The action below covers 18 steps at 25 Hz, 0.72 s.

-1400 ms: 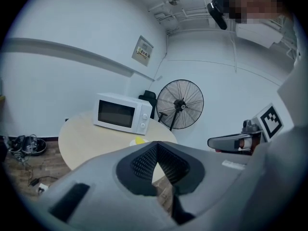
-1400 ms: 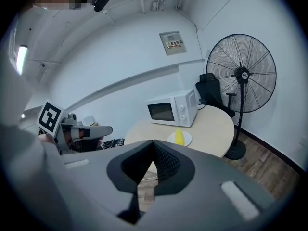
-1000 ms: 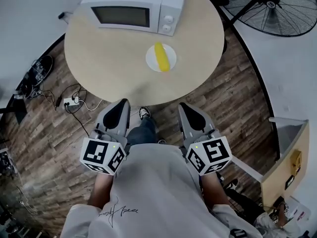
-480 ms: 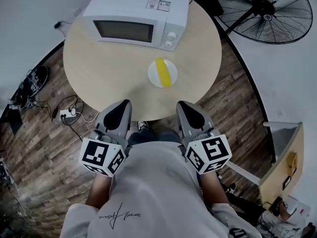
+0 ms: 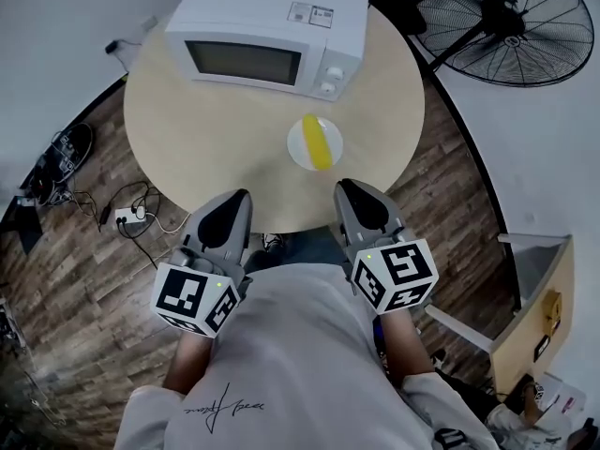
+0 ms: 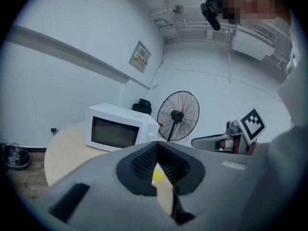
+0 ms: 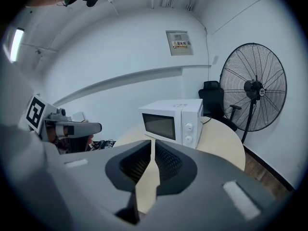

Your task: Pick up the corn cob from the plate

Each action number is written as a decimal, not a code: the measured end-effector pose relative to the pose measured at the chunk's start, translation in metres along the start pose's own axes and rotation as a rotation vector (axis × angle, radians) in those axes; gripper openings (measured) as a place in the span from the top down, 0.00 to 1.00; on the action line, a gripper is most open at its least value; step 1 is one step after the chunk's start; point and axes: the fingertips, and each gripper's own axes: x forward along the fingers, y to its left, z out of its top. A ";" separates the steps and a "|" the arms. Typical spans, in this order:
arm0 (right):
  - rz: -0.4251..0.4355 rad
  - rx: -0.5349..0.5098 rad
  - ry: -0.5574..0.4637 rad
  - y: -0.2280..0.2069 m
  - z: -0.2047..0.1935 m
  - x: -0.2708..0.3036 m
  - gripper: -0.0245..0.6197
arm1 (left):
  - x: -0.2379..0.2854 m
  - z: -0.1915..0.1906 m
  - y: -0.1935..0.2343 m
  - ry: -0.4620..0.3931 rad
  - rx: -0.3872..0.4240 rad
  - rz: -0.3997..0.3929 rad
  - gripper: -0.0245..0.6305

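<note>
Corn cob (image 5: 320, 144): in the head view it lies on the white plate (image 5: 297, 150), on the round table (image 5: 206, 129) just in front of the microwave (image 5: 267, 31). Its long axis runs almost straight away from the person, the far end leaning slightly left. The right gripper (image 5: 356, 195) is the nearer one, with the plate close ahead of its tip and a little to its left. The left gripper (image 5: 229, 204) sits well off to the plate's left. In the left gripper view the jaw tips meet with nothing held, and a patch of yellow cob shows through the gap lower down. In the right gripper view the jaws have just been opening to a thin slit, empty; only tabletop and the microwave show beyond, and the cob is hidden. The right gripper probably needs to open much wider and close across the cob's sides.
</note>
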 end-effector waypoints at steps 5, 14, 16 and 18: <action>0.021 0.007 0.026 -0.010 0.001 0.017 0.90 | 0.003 0.007 0.006 -0.006 0.012 0.008 0.98; 0.047 -0.030 0.070 -0.026 0.002 0.042 0.89 | 0.012 0.005 0.016 -0.003 -0.002 0.022 0.98; 0.055 -0.036 0.081 -0.030 0.001 0.048 0.88 | 0.015 0.007 0.018 -0.007 0.002 0.024 0.98; 0.067 -0.035 0.094 -0.033 -0.001 0.053 0.83 | 0.017 0.008 0.020 -0.011 0.002 0.028 0.98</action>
